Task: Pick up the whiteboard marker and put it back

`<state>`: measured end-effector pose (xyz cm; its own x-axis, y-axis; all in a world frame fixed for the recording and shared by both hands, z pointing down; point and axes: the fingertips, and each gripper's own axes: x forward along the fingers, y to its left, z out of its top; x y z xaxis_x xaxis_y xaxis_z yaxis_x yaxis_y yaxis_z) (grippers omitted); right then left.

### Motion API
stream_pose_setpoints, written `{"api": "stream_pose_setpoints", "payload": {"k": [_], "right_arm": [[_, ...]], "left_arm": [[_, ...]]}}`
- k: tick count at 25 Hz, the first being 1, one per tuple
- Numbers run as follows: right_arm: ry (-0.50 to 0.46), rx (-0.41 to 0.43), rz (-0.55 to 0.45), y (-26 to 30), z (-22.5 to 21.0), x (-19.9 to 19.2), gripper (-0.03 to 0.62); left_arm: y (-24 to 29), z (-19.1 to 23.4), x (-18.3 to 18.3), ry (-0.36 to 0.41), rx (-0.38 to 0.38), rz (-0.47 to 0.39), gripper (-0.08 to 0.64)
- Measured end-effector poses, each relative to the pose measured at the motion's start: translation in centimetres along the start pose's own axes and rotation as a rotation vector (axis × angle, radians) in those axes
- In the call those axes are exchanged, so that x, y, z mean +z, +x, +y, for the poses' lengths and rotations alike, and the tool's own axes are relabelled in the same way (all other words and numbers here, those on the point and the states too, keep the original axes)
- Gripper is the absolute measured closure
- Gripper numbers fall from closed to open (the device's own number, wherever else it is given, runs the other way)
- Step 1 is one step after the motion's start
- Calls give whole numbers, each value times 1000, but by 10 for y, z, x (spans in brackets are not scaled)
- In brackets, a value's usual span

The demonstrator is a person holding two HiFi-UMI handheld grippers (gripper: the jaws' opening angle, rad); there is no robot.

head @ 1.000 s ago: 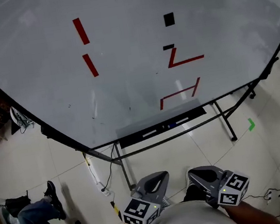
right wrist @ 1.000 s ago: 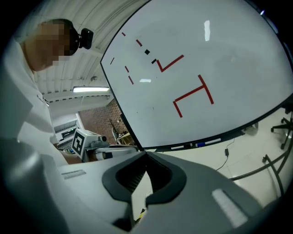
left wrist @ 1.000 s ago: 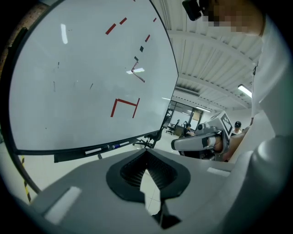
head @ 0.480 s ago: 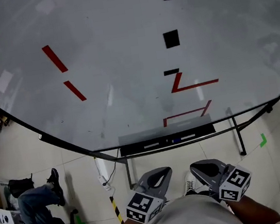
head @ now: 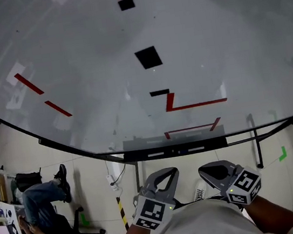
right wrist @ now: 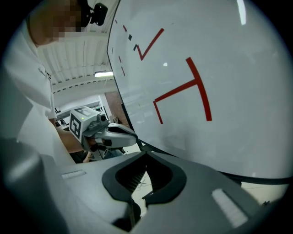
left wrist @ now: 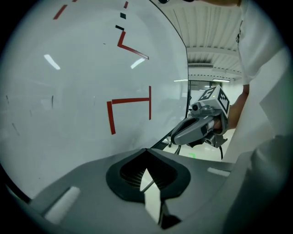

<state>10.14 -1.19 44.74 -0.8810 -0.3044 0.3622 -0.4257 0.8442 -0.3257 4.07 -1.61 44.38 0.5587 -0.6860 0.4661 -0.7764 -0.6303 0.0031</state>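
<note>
A big whiteboard [head: 189, 36] with red lines and black squares fills the head view. Along its lower edge runs a dark tray [head: 176, 150] holding small white and blue things; which one is the marker is too small to tell. My left gripper [head: 165, 173] and right gripper [head: 213, 169] hang close to the person's body, below the tray and apart from it. Both are shut with nothing between the jaws. The left gripper view shows its own shut jaws [left wrist: 146, 151] and the right gripper [left wrist: 194, 129] beside the board. In the right gripper view, its jaws [right wrist: 146, 155] point at the board, the left gripper [right wrist: 112, 132] beside them.
The board stands on a black metal frame with legs [head: 257, 146] on a tiled floor. A person sits on a chair [head: 42, 203] at lower left. A cable and power strip [head: 112, 180] lie under the board, with a green floor mark [head: 283, 153] at right.
The head view has swung: the board's marks slid left and down, and the tray sits lower and nearer the grippers. Both grippers stay shut by the body.
</note>
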Motion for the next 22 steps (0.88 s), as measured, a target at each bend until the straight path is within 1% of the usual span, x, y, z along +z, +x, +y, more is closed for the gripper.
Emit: {"api": "stream_pose_setpoints", "payload": {"k": [2, 5, 8, 12, 15, 17, 22], "right_arm": [[-13, -21, -1, 3, -6, 4, 592], [-49, -88, 5, 8, -18, 8, 588], [-94, -151, 23, 14, -24, 11, 583], [-154, -208, 93, 25, -31, 2, 569], [-230, -236, 156, 38, -33, -6, 558], [-277, -253, 193, 45, -36, -9, 558], [-323, -282, 252, 52, -39, -15, 558]], "left_arm": [[1, 5, -3, -10, -8, 11, 545], [3, 15, -5, -53, -34, 14, 545], [2, 20, -12, -45, -76, 30, 545], [1, 23, -28, -29, -127, 61, 545], [-2, 24, -34, -16, -166, 64, 545], [-3, 27, -37, -15, -176, 64, 545], [-7, 29, -42, -18, -198, 61, 545]]}}
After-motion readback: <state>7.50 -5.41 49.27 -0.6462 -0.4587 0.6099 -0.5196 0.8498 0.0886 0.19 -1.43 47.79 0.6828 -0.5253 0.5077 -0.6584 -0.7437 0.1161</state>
